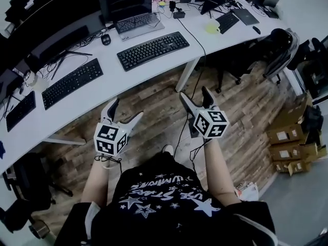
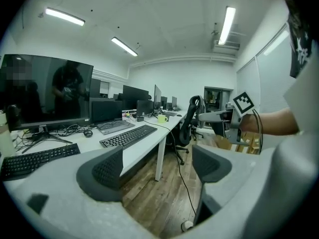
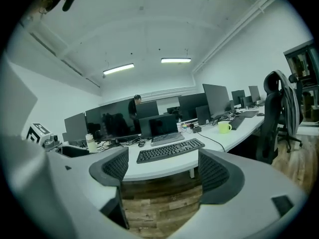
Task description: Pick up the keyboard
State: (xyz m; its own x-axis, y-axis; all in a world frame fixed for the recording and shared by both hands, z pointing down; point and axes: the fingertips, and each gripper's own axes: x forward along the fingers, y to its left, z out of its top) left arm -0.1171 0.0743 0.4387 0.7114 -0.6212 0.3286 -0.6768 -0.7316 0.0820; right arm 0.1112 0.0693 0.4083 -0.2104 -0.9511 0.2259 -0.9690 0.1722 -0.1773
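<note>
Right now my left tool [image 1: 125, 111] and right tool [image 1: 196, 95] gape wide and empty, short of the surface [image 1: 102, 94]; I'd straddle the keyboard [image 1: 152, 50] ahead at its 2 ends.

The black full-size keyboard [image 1: 152, 50] lies flat and keys up on the white desk [image 1: 102, 94], near the front edge and slightly slanted to it. It sits just in front of an open laptop [image 1: 134, 14], with a mouse [image 1: 105, 39] near its left end.
</note>
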